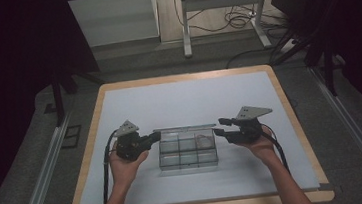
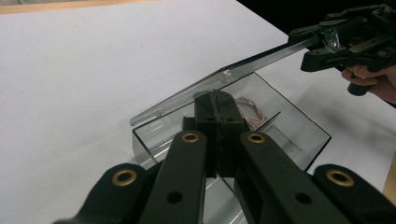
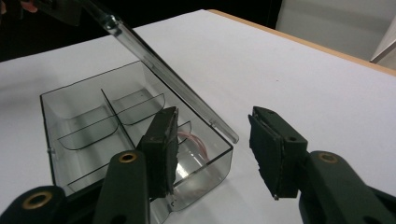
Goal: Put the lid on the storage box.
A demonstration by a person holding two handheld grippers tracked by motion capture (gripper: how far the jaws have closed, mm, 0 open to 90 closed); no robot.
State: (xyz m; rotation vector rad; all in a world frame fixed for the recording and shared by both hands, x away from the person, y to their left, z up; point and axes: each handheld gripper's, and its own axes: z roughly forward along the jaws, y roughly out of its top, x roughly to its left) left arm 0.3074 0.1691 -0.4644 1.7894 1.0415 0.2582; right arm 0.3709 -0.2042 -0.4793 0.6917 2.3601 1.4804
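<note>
While the right gripper stands spread around the clear plastic compartment box's raised lid, that lid could drop onto the left gripper, its jaws pressed together.

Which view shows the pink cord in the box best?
The left gripper view: the pink cord lies coiled in a compartment of the clear box. Right gripper view: partly hidden behind a pad. High view: a faint smudge.

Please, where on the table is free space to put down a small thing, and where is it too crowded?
The white mat is bare behind the clear box, up to the far edge, and in front of it between the forearms. It is crowded beside the box, where the left gripper and right gripper flank it.
</note>
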